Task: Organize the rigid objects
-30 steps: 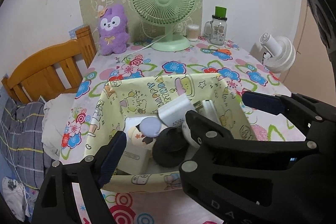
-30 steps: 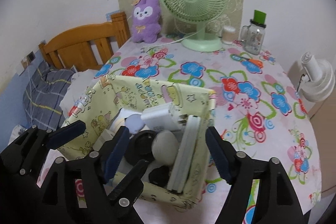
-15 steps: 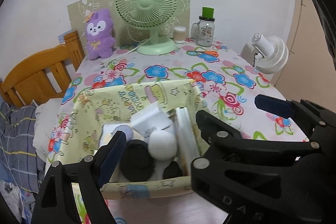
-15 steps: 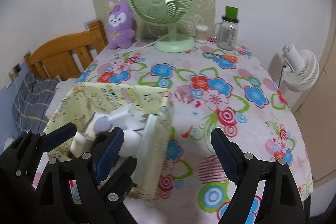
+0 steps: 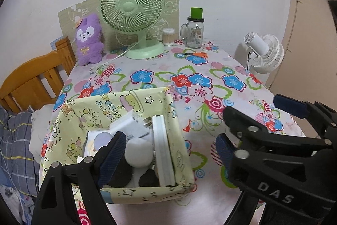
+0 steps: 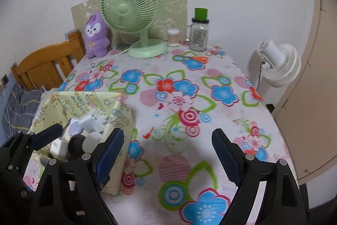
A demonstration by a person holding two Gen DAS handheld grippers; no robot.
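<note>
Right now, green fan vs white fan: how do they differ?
The green fan stands on the table at its back edge, beside the purple plush; the white fan is off the table, past its right edge. The green fan's grille faces the cameras; the white fan shows its motor housing, its grille turned away. The green one looks larger. Both have round grilles and a trailing cord.

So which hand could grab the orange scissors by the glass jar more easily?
Probably the right. The right gripper is open over bare tablecloth, facing the orange scissors. The left gripper, also open and empty, sits over the yellow box, farther to the side.
</note>
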